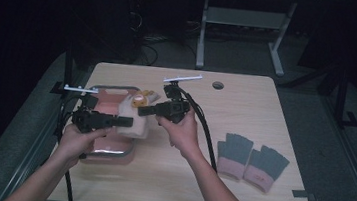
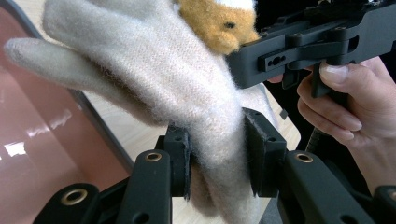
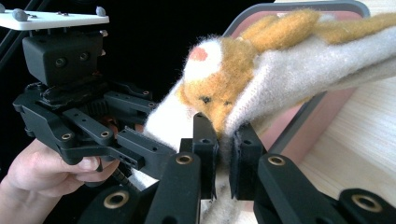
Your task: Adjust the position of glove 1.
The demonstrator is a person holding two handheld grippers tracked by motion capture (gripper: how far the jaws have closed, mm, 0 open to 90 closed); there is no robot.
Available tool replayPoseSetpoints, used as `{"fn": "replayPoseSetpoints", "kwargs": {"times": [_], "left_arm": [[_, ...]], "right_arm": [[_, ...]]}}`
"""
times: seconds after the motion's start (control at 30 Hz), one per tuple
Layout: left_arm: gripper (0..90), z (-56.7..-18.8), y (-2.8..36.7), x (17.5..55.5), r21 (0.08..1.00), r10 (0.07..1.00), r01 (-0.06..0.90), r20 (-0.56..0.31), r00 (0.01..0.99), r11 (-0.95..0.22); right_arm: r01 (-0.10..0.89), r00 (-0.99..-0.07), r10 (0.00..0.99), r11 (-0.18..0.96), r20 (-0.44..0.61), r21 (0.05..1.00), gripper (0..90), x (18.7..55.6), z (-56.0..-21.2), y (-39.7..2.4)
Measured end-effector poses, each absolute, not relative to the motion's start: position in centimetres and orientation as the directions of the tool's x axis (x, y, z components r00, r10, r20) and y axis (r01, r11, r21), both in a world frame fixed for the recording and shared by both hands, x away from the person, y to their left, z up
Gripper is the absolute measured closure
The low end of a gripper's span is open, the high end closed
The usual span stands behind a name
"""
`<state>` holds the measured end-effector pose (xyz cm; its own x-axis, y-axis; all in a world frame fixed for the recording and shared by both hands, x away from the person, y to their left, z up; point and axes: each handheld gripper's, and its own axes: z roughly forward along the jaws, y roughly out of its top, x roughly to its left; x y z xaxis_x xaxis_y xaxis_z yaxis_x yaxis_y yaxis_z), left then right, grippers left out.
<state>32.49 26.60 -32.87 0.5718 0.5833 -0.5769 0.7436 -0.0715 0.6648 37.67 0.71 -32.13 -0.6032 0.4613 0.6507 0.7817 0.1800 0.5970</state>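
A cream knitted glove [image 1: 132,118] with an orange-and-white plush animal face on it is held up in the air between the two grippers, just above the near edge of the pink tray [image 1: 111,146]. In the left gripper view the glove [image 2: 154,79] runs down between the black jaws, which are clenched on its cuff end, the wool squeezed between the pads. In the right gripper view the glove [image 3: 261,79] is pinched at the edge just below the plush face, the jaws pressed tight on the wool.

The left gripper [image 1: 129,121] sits over the tray's middle and points toward the right gripper [image 1: 141,110], which reaches in from the tray's right side; the two nearly meet at the glove. The tray lies on the left part of the wooden table [image 1: 246,102]. Well to the right of the tray, a pair of grey fingerless gloves [image 1: 250,161] with pink cuffs lies flat, side by side, on the table.
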Motion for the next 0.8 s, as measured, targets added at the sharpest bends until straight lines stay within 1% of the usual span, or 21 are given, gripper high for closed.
{"fn": "replayPoseSetpoints", "kwargs": {"times": [0.4, 0.8], "left_arm": [[65.1, -32.5, 28.3, 32.2, 0.672, 0.596, 0.739, -0.575, 0.560, -0.046], [65.1, -32.7, 30.0, 31.8, 0.664, 0.610, 0.747, -0.579, 0.540, -0.031]], "right_arm": [[0.772, -0.622, 0.443, 0.208, 0.645, 0.601, 82.7, 38.3, -31.5, 2.6], [0.773, -0.627, 0.423, 0.231, 0.655, 0.591, 82.6, 38.6, -32.0, 4.4]]}}
